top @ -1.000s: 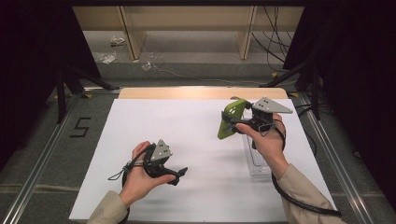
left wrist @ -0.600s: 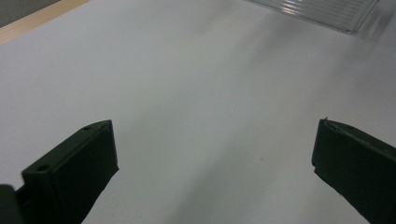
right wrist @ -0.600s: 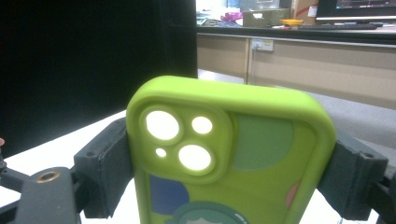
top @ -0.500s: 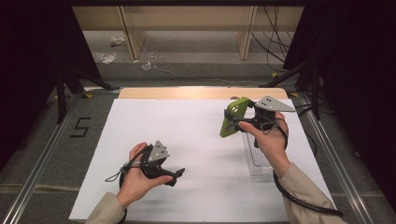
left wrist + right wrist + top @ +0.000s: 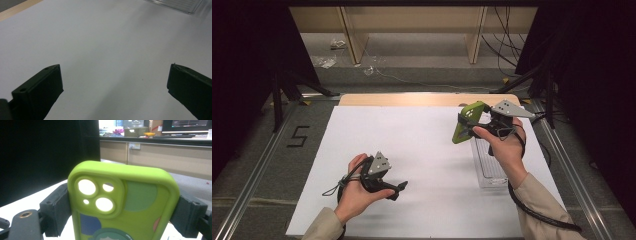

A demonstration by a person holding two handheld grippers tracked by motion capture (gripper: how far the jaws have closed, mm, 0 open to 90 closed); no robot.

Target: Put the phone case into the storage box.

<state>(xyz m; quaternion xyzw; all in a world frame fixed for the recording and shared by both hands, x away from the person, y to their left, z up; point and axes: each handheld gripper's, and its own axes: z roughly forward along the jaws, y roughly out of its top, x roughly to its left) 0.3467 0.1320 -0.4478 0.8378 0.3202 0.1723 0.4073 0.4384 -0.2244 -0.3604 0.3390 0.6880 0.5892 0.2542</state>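
the right gripper (image 5: 473,128) clamps a green phone case (image 5: 465,121) by its long edges, upright in the air above, probably, a clear tray (image 5: 488,170). the left gripper (image 5: 393,188), wide apart and empty, rests low on the table (image 5: 422,145).

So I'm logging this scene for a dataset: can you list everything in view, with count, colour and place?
soft lime-green phone case: one, green with coloured patches, held upright above the table's right side
clear ridged plastic tray: one, transparent, on the sheet's right part
white sheet: one, covering the table
bare wooden table edge: one strip, tan, far side
number 5 marking: one, black, floor at left
left gripper: black, open, low over the sheet
right gripper: black, shut on the case's sides
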